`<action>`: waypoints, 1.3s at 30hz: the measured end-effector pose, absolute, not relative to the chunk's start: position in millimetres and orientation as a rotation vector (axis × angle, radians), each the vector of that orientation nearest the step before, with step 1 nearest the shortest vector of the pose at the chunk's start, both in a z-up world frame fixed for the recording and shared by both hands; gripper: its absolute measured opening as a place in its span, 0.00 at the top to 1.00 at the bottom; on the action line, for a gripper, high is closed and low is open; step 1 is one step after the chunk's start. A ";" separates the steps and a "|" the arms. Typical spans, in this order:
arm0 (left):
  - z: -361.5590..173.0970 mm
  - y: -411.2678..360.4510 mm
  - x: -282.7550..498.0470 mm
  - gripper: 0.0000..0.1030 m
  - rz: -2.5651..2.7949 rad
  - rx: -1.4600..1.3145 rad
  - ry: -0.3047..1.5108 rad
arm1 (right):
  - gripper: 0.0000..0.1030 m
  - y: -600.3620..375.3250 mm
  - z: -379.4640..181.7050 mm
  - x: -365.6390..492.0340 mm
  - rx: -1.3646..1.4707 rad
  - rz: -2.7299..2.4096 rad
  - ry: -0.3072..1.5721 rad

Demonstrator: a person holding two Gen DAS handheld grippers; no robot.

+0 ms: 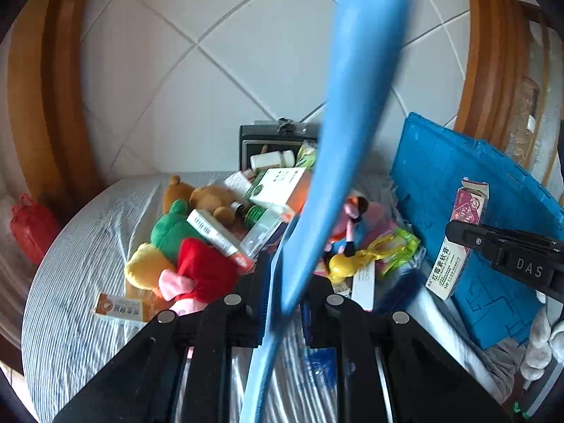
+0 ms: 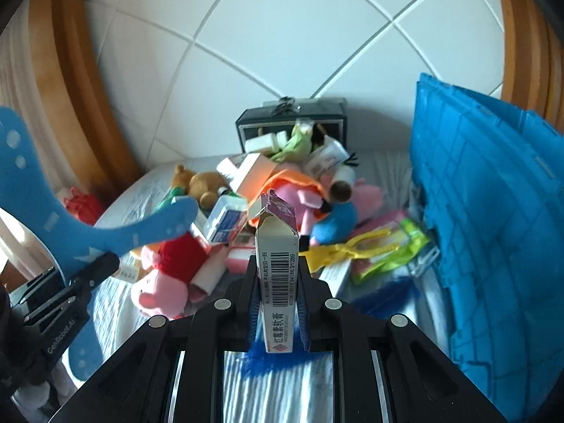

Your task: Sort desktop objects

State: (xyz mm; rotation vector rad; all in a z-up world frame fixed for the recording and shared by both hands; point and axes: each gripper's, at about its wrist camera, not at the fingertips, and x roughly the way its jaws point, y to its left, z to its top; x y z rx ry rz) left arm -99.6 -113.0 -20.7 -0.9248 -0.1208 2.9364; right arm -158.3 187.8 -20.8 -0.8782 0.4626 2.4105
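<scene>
Right gripper [image 2: 276, 303] pinching medicine carton [image 2: 276, 275], long axis along fingers, barcode up. Left gripper [image 1: 282, 303] clamping blue curved ruler [image 1: 352, 105], pointing away.

The right gripper [image 1: 458, 232] is showing "DAS" in pale letters, while the left gripper [image 2: 98, 264] is carrying "GenRobot.AI" on its body. The ointment carton [image 2: 277, 282] is displaying a barcode — its digits blur — and Chinese print reading 红霉素软膏.
</scene>
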 end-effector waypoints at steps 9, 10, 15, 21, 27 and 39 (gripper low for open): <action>43.0 -24.8 -133.2 0.85 2.898 -0.719 -0.054 | 0.83 236.8 72.9 -80.0 -0.642 2.309 0.383; 45.4 -15.6 -135.3 0.85 2.892 -0.722 -0.064 | 0.83 244.4 81.5 -66.9 -0.624 2.295 0.369; 30.4 14.3 -134.3 0.67 2.919 -0.802 -0.023 | 0.82 278.9 95.9 -6.5 -0.562 2.204 0.347; -44.4 -5.8 -117.7 0.26 2.925 -1.010 0.005 | 0.82 330.8 64.5 68.1 -0.610 2.023 0.406; -125.1 -28.6 -95.2 0.26 2.811 -1.312 -0.010 | 0.77 359.3 22.6 116.6 -0.746 1.838 0.403; -210.6 -39.4 -63.0 0.26 2.627 -1.595 0.032 | 0.18 287.4 52.9 106.6 -0.547 1.984 0.322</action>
